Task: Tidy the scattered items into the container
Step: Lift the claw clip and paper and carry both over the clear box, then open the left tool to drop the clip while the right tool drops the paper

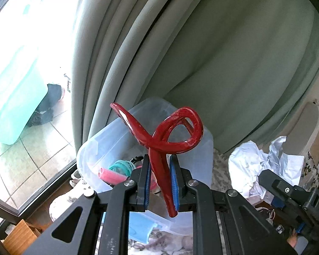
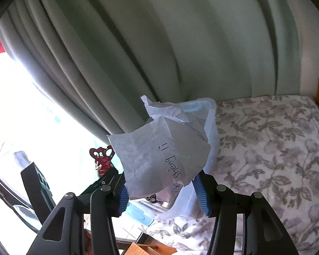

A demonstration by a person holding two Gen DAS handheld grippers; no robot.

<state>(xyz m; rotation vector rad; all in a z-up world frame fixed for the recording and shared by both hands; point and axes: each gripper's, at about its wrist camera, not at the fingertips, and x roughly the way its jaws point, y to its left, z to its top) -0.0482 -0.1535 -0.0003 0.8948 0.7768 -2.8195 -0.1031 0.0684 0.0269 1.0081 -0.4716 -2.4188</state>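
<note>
A dark red hair claw clip [image 1: 159, 140] stands upright in my left gripper [image 1: 161, 160], whose blue pads [image 1: 174, 182] are shut on its handle end. Right behind it is the clear plastic container [image 1: 108, 136], holding pink foam rollers [image 1: 111, 175] and teal hair ties [image 1: 121, 166]. My right gripper [image 2: 161, 182] is shut on a crumpled white paper [image 2: 159, 148] with handwriting, held in front of the container's rim [image 2: 212, 127]. The clip [image 2: 103, 159] and left gripper [image 2: 108, 173] show at the left of the right wrist view. The paper [image 1: 248, 163] shows at the right of the left wrist view.
A grey-green curtain [image 2: 159, 53] hangs close behind the container. A floral sheet [image 2: 265, 148] covers the surface to the right. A bright window [image 1: 21, 63] fills the left side. A light blue piece [image 1: 142, 227] lies at the container's foot, and a wooden box [image 1: 21, 238] sits low left.
</note>
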